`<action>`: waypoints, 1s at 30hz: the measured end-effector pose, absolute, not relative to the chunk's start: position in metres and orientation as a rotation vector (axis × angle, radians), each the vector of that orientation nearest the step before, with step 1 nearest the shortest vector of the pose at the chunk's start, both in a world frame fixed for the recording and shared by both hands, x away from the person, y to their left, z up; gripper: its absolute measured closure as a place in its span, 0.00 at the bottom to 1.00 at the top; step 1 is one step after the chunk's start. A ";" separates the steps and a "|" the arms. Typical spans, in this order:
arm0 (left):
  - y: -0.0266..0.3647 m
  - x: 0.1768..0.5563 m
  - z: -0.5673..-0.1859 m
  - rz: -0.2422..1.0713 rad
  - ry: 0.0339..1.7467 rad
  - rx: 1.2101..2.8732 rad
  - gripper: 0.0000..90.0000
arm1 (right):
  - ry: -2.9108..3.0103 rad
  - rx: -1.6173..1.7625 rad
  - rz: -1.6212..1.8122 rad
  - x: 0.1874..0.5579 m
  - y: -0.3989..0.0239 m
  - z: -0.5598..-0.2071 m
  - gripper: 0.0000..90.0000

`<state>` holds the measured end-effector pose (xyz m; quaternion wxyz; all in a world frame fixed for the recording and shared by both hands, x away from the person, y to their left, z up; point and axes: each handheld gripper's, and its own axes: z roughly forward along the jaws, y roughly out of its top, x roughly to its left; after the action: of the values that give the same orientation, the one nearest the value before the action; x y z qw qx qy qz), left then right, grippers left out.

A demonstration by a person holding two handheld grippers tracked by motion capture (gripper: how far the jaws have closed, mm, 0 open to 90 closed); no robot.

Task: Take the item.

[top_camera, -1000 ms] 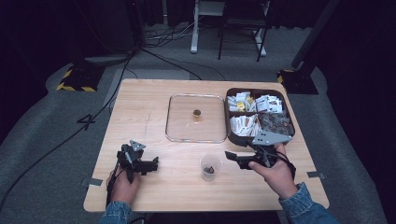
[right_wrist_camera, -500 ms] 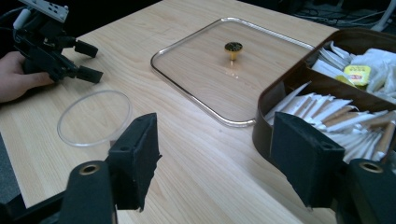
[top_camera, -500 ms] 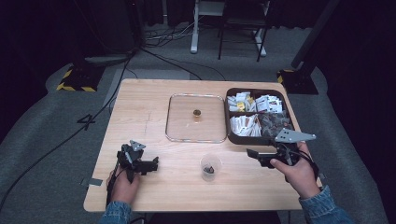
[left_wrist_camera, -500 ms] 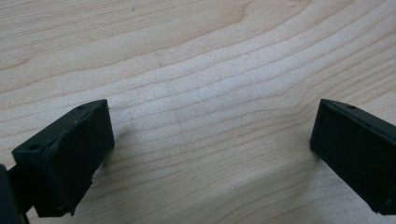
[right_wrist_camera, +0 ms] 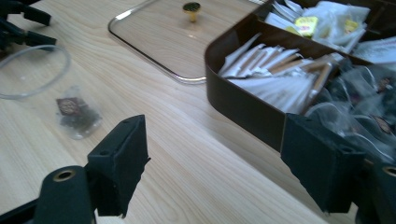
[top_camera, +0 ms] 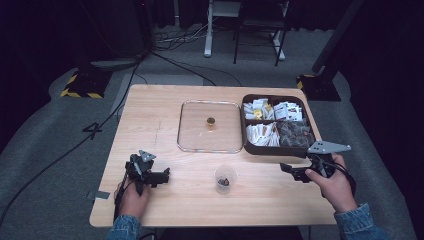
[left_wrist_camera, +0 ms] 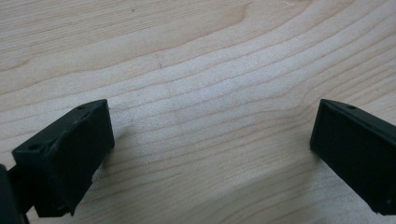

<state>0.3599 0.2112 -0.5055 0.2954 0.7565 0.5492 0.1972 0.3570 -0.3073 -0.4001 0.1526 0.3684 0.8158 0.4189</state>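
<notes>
A clear plastic cup [top_camera: 225,179] stands near the table's front middle with a tea bag [right_wrist_camera: 77,114] inside it. My right gripper [top_camera: 289,171] hovers to the right of the cup, just in front of the brown compartment box [top_camera: 250,145]. Its jaws have just been opening and now stand open [right_wrist_camera: 215,154] with only bare wood between them. My left gripper [top_camera: 164,175] rests at the front left of the table, pointing toward the cup. It is open [left_wrist_camera: 210,144] over bare wood and holds nothing.
A glass lid [top_camera: 192,135] with a gold knob [top_camera: 211,120] lies flat mid-table, left of the box. The box holds white packets [right_wrist_camera: 280,79] and several clear-wrapped tea bags [right_wrist_camera: 359,107]. Cables and stand bases lie on the floor beyond the table.
My right gripper has moved to the right, away from the cup and toward the front of the box, and its jaws have widened. The left gripper has stayed put.
</notes>
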 end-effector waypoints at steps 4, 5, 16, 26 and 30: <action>0.211 0.360 -0.505 0.524 1.460 2.013 0.00 | 2.329 1.095 1.185 0.358 -0.319 -0.405 0.25; 0.211 0.360 -0.506 0.525 1.461 2.012 0.00 | 2.324 1.105 1.179 0.358 -0.321 -0.407 0.25; 0.211 0.360 -0.506 0.527 1.463 2.010 0.00 | 2.340 1.199 1.093 0.360 -0.339 -0.437 0.22; 0.211 0.360 -0.506 0.526 1.463 2.010 0.00 | 2.367 1.254 1.041 0.362 -0.344 -0.467 0.22; 0.211 0.360 -0.506 0.526 1.463 2.010 0.00 | 2.367 1.278 1.035 0.362 -0.344 -0.477 0.22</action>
<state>0.3598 0.2111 -0.5056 0.2958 0.7556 0.5499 0.1977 0.3619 -0.3442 -0.4772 0.1293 0.4397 0.8144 0.3559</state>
